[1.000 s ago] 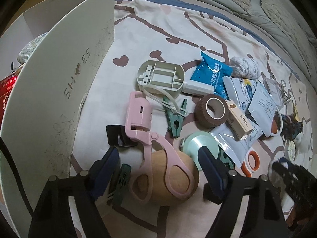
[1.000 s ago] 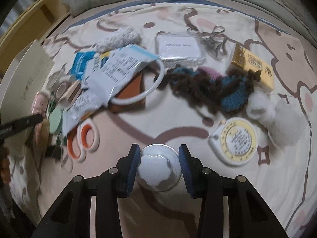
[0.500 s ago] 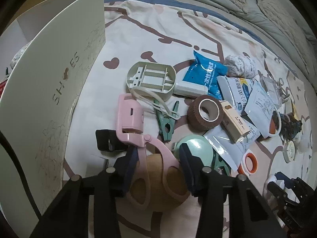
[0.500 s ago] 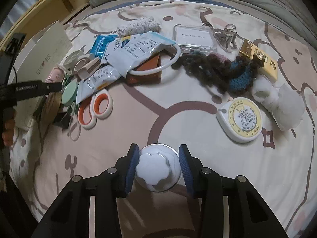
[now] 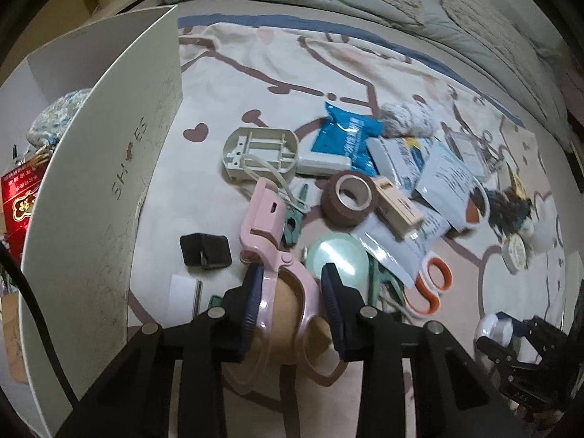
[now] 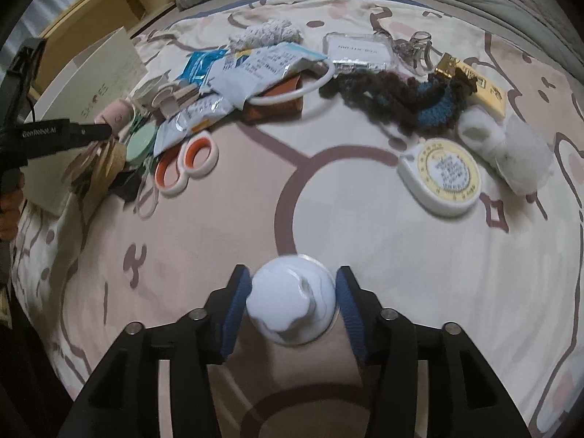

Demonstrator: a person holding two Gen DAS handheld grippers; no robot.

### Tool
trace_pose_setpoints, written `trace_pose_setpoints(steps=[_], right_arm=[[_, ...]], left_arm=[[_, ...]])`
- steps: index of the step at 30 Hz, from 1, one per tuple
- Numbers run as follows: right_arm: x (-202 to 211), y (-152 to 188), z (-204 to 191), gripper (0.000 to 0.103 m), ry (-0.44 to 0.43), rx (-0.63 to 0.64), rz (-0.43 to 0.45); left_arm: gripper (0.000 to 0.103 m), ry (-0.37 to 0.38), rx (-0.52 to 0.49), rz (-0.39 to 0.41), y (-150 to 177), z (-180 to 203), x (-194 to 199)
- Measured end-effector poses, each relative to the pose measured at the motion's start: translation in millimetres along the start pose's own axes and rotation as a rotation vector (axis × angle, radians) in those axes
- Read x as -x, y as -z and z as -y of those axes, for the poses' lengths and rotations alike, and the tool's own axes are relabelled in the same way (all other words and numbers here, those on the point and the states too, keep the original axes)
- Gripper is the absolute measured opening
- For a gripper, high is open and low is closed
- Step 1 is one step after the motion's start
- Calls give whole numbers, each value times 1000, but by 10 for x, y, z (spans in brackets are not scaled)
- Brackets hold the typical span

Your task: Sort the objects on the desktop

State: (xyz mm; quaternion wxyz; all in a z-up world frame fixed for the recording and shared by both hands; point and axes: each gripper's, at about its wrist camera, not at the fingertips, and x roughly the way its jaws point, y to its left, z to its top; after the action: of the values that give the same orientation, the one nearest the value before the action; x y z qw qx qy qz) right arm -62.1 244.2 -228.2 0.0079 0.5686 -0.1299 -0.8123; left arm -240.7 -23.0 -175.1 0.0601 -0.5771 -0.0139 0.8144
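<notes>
We see a bed under a cream sheet printed with brown outlines. On it lie orange-handled scissors, a round yellow-faced tape measure, a roll of brown tape, a blue packet, a dark woolly knit piece and a black clip. An open white shoebox stands at the left edge.
</notes>
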Motion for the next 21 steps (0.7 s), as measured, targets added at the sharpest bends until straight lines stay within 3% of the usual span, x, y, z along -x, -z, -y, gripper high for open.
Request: trace_pose_setpoints(steps=[4,21], right_arm=[[36,121,-85,55,54,36,23],[168,418,-103,55,49,-11,15]], left_arm=[[32,11,-73,-17,132,80,28],[32,137,-315,-62,785,353,240]])
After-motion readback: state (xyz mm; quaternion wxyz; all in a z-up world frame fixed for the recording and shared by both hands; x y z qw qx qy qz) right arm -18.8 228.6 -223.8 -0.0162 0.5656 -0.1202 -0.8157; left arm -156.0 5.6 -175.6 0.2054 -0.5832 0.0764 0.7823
